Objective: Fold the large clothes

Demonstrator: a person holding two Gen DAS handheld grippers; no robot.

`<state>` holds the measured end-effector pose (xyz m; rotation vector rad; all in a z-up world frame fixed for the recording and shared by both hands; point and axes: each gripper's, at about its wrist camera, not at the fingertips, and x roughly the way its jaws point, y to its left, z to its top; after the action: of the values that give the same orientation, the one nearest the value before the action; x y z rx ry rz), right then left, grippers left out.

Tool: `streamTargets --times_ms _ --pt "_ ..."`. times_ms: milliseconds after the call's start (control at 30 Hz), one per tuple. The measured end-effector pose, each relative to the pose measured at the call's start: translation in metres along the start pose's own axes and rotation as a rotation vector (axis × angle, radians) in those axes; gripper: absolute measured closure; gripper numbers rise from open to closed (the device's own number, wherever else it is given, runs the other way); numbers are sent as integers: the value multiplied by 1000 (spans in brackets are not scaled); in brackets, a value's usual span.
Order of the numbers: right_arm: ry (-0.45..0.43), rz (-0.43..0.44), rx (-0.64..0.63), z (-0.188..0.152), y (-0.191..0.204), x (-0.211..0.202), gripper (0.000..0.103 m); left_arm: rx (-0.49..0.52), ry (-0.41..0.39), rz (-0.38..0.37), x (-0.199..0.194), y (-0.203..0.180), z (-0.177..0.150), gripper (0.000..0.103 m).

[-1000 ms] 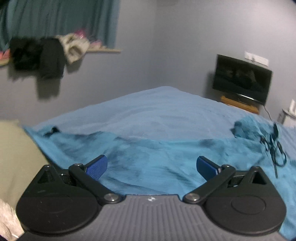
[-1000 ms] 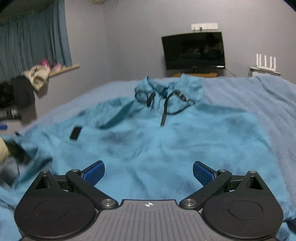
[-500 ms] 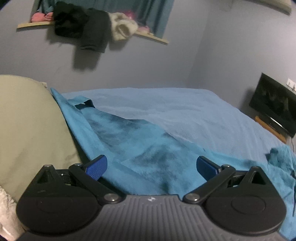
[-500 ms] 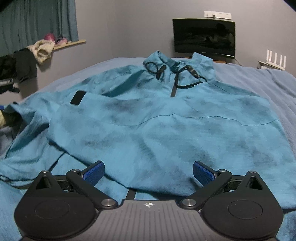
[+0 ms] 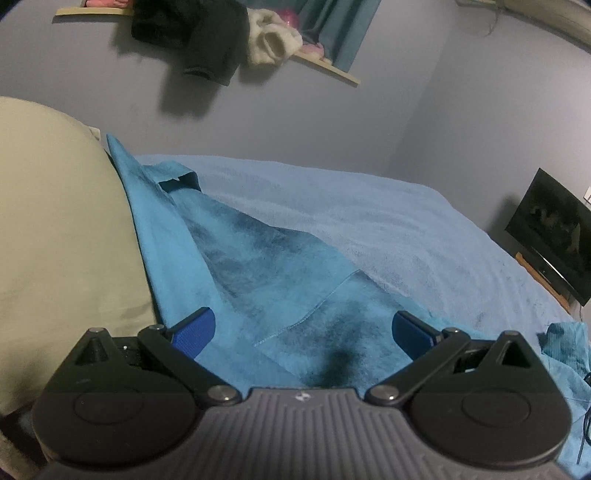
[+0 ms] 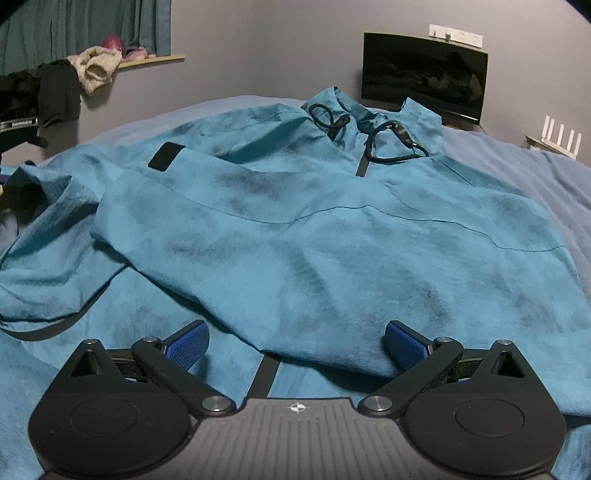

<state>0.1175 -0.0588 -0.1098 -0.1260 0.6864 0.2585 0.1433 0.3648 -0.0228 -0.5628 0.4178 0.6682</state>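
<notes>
- A bed [image 5: 388, 221] spread with a light blue blanket fills both views; grey walls close the room behind it.
- In the right wrist view a dark television [image 6: 424, 75] stands at 1 o'clock beyond the bed, a white router [image 6: 559, 138] with upright antennas at 2 o'clock.
- A wooden window ledge [image 6: 155, 61] at 10 o'clock carries a cream garment [image 6: 94, 68] and a black garment [image 6: 57, 92] that hangs over its edge, with teal curtains [image 6: 92, 22] above.
- In the left wrist view a beige pillow [image 5: 62, 229] bulges at 9 o'clock, touching the spread cloth.
- The teal pullover [image 6: 314, 229] — mottled with dark patches — lies on the bed, collar and black drawcords [image 6: 369, 136] at 12 o'clock, a black patch [image 6: 166, 156] at 11 o'clock. One layer is doubled over the lower part, its loose edge just ahead of the tips.
- The left wrist view shows the pullover's sleeve [image 5: 229, 258] stretching toward 11 o'clock along the pillow.
- Left tongs [image 5: 303, 330]: spread wide, blue pads [image 5: 194, 332] apart — nothing between them, poised just over the sleeve cloth; contact cannot be told.
- Right tongs [image 6: 295, 343]: spread wide too, pads [image 6: 404, 347] at either side of the doubled edge, pinching nothing.
</notes>
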Motion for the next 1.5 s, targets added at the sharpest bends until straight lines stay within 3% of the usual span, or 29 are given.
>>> streamTargets --times_ms 100,200,267,333,433,533,733,833,933,1000,1067,1233,1367,1500 --pt "3 -5 -16 -1 1 1 1 -25 3 -19 5 5 1 3" --pt "7 -10 -27 -2 3 2 1 -38 19 -29 11 8 3 30" --pt "10 -11 -33 -2 3 2 1 -52 42 -26 15 11 4 60" --pt "12 -12 -39 -3 3 3 1 -75 46 -26 15 15 4 70" --pt "17 -14 -46 -3 4 4 1 -95 31 -63 11 18 6 98" --pt "20 -16 -53 -4 4 5 1 -107 -21 -109 0 15 10 103" --pt "20 -17 -56 -4 4 5 1 -80 -134 -216 -29 0 19 103" --pt "20 -17 -56 -4 4 5 1 -76 -150 -248 -38 -6 24 103" --pt "20 -18 -56 -4 4 5 0 -61 -142 -164 -35 -8 22 103" --pt "20 -18 -56 -5 4 5 1 -45 -133 -73 -28 -6 20 84" --pt "20 -18 -55 -4 5 5 1 -72 -95 -5 -19 -1 18 26" --pt "22 -20 -56 -5 5 5 1 -120 35 15 3 8 12 21" --pt "23 -20 -58 -6 5 5 1 -211 156 -88 20 15 2 18" --pt "23 -21 -59 -5 5 5 1 -314 169 -145 25 31 -4 17"
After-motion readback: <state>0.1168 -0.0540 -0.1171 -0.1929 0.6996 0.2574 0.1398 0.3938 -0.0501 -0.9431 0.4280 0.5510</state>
